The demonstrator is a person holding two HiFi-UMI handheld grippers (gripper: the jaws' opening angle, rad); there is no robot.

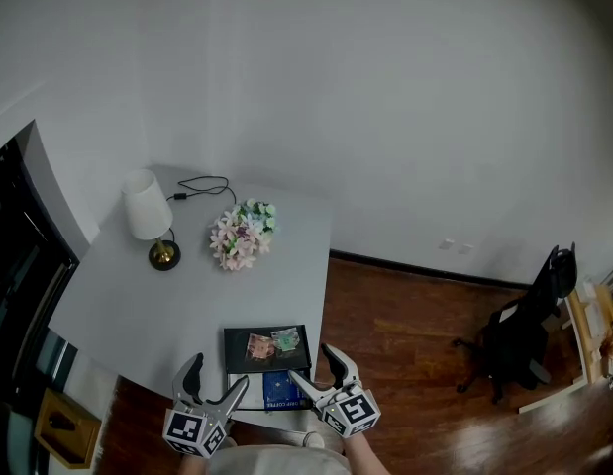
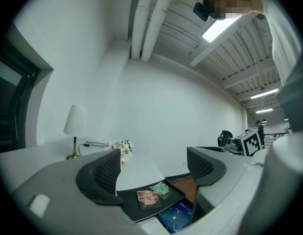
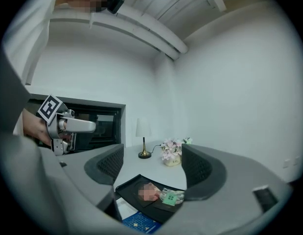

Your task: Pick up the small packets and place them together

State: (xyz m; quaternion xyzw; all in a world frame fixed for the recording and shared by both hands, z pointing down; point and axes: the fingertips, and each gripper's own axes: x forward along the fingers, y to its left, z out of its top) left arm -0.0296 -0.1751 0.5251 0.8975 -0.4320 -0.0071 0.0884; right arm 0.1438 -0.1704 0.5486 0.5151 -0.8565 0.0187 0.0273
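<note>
Two small packets lie side by side on a black tray (image 1: 239, 353) at the near edge of the white table: a pink one (image 1: 260, 345) and a green one (image 1: 285, 339). My left gripper (image 1: 219, 372) hovers open just in front of the tray's left corner, holding nothing. At the tray's right corner my right gripper (image 1: 313, 362) stands open and empty too. In the left gripper view the pink packet (image 2: 147, 197) and green packet (image 2: 161, 189) show low between the jaws, well ahead of the gripper (image 2: 156, 168). The right gripper view shows the same pair (image 3: 172, 197) below its gripper (image 3: 153, 165).
A blue book (image 1: 282, 389) sticks out under the tray at the table (image 1: 128, 305) edge. A white lamp (image 1: 148, 216) with its cable and a flower bunch (image 1: 244, 234) stand farther back. To the right lie wooden floor and a black office chair (image 1: 524, 334).
</note>
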